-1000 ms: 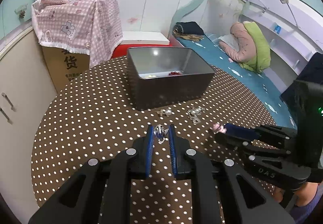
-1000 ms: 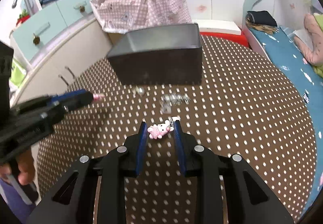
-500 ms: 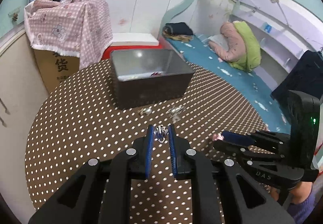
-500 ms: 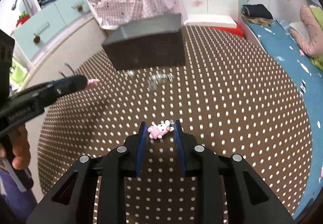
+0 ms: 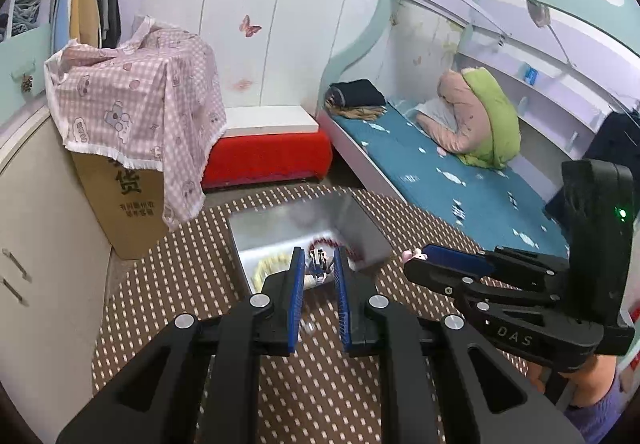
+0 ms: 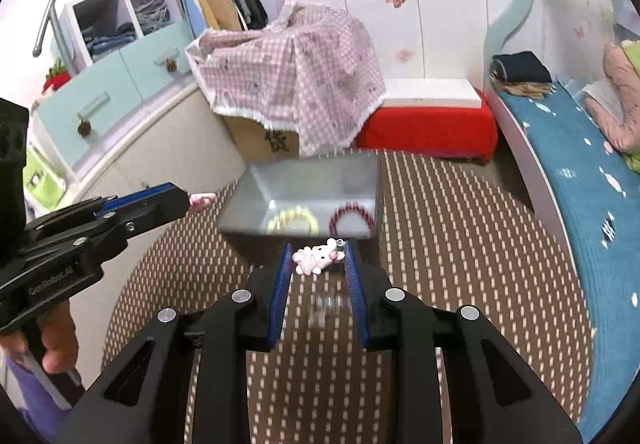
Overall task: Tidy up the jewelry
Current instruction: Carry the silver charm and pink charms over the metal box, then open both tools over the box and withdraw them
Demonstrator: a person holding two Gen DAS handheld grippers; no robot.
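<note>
My left gripper is shut on a small silver charm and holds it above the near rim of the grey metal box. My right gripper is shut on a pink bunny charm, just short of the box. Inside the box lie a yellow bead bracelet and a red bead bracelet. Blurred silver pieces lie on the polka-dot table below the right gripper. Each gripper shows in the other's view, the right one and the left one.
A cardboard carton under a pink checked cloth stands beyond the table's left. A red bench and a bed with a teal mattress lie behind. A cream cabinet runs along the left side.
Both grippers have risen and moved forward toward the box with their charms still held. The box interior and its bracelets now show from above.
</note>
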